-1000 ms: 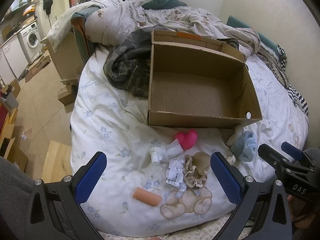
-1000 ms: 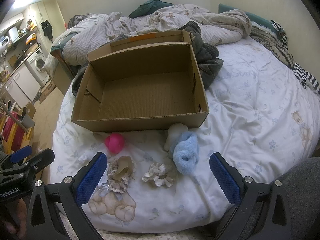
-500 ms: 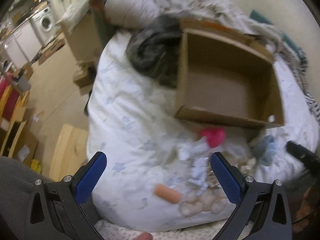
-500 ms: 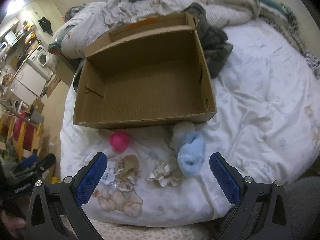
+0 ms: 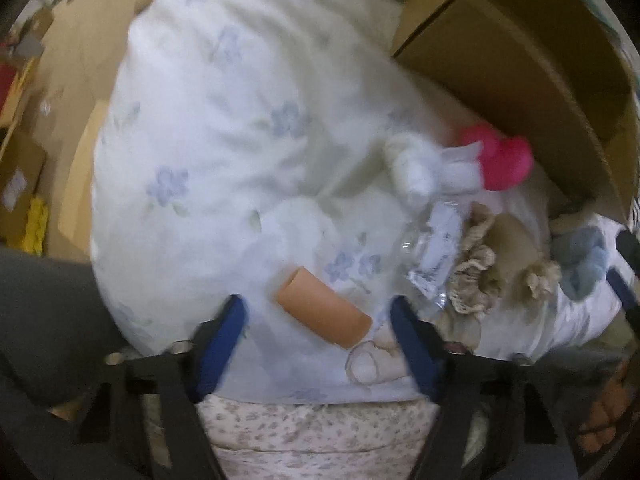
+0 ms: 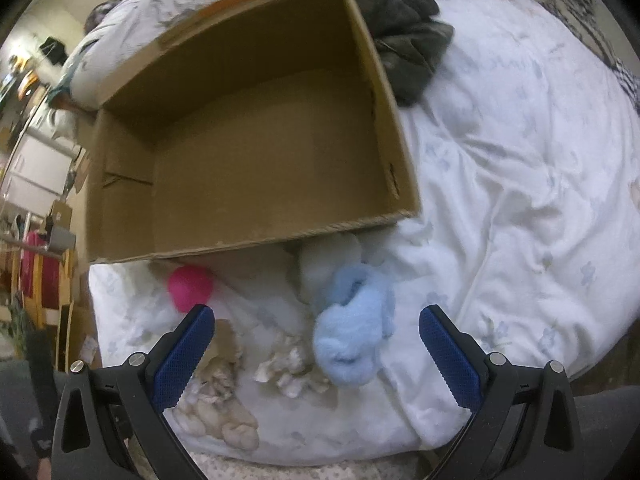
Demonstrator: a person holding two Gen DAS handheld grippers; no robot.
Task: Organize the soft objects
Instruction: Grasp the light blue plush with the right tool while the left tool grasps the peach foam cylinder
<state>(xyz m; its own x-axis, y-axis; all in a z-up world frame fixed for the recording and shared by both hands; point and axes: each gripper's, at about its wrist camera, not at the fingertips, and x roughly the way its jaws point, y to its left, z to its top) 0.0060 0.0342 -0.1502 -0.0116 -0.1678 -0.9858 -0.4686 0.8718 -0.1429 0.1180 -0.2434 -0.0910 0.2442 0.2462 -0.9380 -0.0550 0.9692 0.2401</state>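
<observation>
An open cardboard box stands on the bed; it also shows in the left wrist view. In front of it lie a pink heart plush, also in the right wrist view, a white soft item, a clear packet, beige frilly cloths, an orange tube and a fluffy light blue item. My left gripper is open, its fingers either side of the orange tube. My right gripper is open around the light blue item.
A dark grey garment lies behind the box's right side. A white floral duvet covers the bed. The bed's edge and the floor with cardboard boxes are on the left. The right gripper's tip shows at the left view's right edge.
Both grippers have moved down and closer to the items. The left one now straddles the orange tube; the right one now straddles the light blue item.
</observation>
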